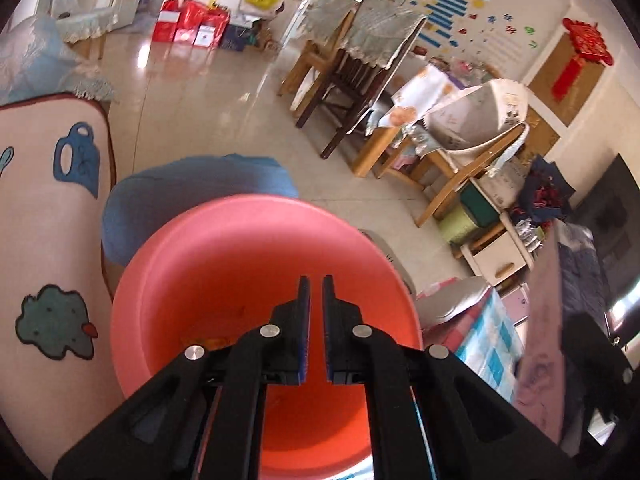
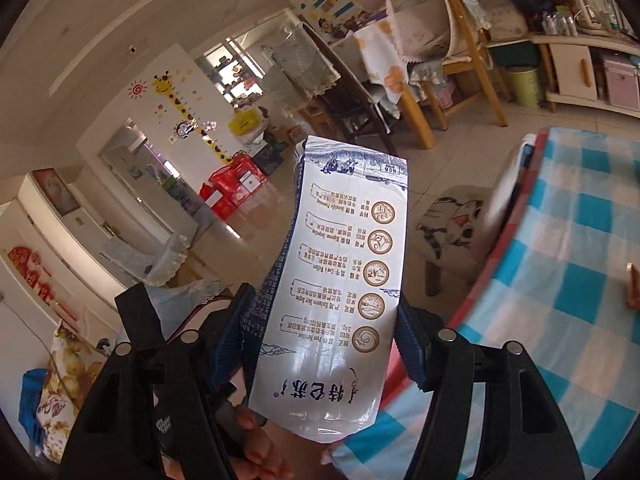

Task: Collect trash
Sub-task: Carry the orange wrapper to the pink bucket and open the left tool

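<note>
A pink plastic basin (image 1: 256, 240) fills the lower middle of the left wrist view. A few orange scraps (image 1: 212, 338) lie inside it. My left gripper (image 1: 316, 292) hangs over the basin's hollow, its pads a narrow slit apart with nothing between them. In the right wrist view my right gripper (image 2: 322, 308) is shut on a flattened white milk carton (image 2: 348, 240) with blue and brown print. The carton sticks up and away from the fingers, held in the air beside the table. A person's hand (image 2: 256, 448) shows under the carton.
A table with a blue checked cloth (image 2: 560, 280) lies to the right, with a small brown item (image 2: 633, 288) on it. A stool with a cat cushion (image 2: 452, 220) stands on the floor. A blue seat (image 1: 192, 192) sits behind the basin, a patterned cushion (image 1: 52, 240) to its left, and wooden chairs (image 1: 344, 80) beyond.
</note>
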{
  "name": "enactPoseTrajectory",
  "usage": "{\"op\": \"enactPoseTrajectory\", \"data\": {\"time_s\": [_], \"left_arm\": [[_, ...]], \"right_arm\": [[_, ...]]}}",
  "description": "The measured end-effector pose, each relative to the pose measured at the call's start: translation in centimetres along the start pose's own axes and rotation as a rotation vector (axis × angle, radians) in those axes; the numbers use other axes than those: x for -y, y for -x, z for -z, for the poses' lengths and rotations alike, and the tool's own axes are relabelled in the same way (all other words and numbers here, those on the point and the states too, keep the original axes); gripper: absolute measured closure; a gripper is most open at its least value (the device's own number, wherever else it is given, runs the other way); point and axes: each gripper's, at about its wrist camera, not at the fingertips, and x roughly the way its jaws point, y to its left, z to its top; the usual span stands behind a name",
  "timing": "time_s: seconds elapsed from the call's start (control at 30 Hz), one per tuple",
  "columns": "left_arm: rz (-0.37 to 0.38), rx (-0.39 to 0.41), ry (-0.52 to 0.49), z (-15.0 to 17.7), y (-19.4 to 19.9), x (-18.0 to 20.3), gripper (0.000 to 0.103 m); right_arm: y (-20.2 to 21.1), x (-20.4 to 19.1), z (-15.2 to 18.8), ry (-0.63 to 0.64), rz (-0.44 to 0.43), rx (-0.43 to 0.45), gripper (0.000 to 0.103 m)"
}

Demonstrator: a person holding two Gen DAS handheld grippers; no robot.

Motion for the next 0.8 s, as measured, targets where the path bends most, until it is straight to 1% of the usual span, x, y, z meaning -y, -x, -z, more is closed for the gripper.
{"op": "enactPoseTrajectory", "data": {"time_s": [0.1,0.2,0.23,0.27,0.3,0.33,0.37,0.4,0.47,0.5,0.57,0.6,0.63,0.67,0.73,0.8], "left_arm": [[-0.048,-0.012,0.025,-0.3,-0.7,-1.3,0.096],[-0.066,-0.014,0.052,-0.3,-1.2,-2.0,0.094],[-0.079,-0.006,0.056,-0.4,-1.2,-2.2,0.090],[-0.088,0.004,0.060,-0.3,-1.2,-2.3,0.088],[-0.097,0.018,0.064,-0.3,-1.0,-2.4,0.081],[-0.103,0.028,0.061,-0.2,-0.9,-2.3,0.070],[-0.103,0.037,0.054,0.1,-0.8,-2.1,0.065],[-0.102,0.041,0.038,0.3,-0.7,-1.8,0.055],[-0.094,0.053,0.001,0.4,-0.7,-1.3,0.052],[-0.082,0.066,-0.027,0.6,-0.5,-0.8,0.052],[-0.033,0.111,-0.062,1.1,0.0,0.2,0.044],[-0.007,0.136,-0.077,1.3,0.3,0.7,0.036],[0.019,0.159,-0.094,1.7,0.7,1.2,0.033],[0.044,0.174,-0.107,1.9,1.0,1.7,0.032],[0.100,0.190,-0.124,2.5,1.5,2.5,0.027],[0.139,0.194,-0.159,3.0,1.9,3.4,0.022]], "right_arm": [[-4.1,0.1,-0.2,-0.011,-0.012,-0.061,0.036],[-7.5,0.3,-0.4,-0.023,0.007,-0.125,0.034],[-8.0,0.5,-0.4,-0.034,0.007,-0.137,0.031],[-8.1,0.5,-0.2,-0.047,-0.003,-0.137,0.024],[-8.0,0.7,-0.1,-0.057,-0.004,-0.128,0.018],[-7.8,0.9,0.1,-0.066,0.006,-0.117,0.015],[-7.5,1.0,0.2,-0.073,0.016,-0.107,0.014],[-7.1,1.1,0.3,-0.077,0.019,-0.097,0.014],[-6.0,1.2,0.9,-0.079,0.043,-0.066,0.013],[-5.2,1.4,1.0,-0.077,0.066,-0.052,0.012],[-3.6,2.0,1.6,-0.072,0.110,-0.029,0.012],[-2.7,2.3,2.2,-0.066,0.130,-0.016,0.012],[-1.7,2.5,2.7,-0.056,0.157,-0.001,0.011],[-0.7,2.9,3.2,-0.047,0.187,0.013,0.011],[1.3,3.6,4.4,-0.026,0.228,0.053,0.011],[3.3,4.5,5.3,-0.002,0.280,0.088,0.011]]}}
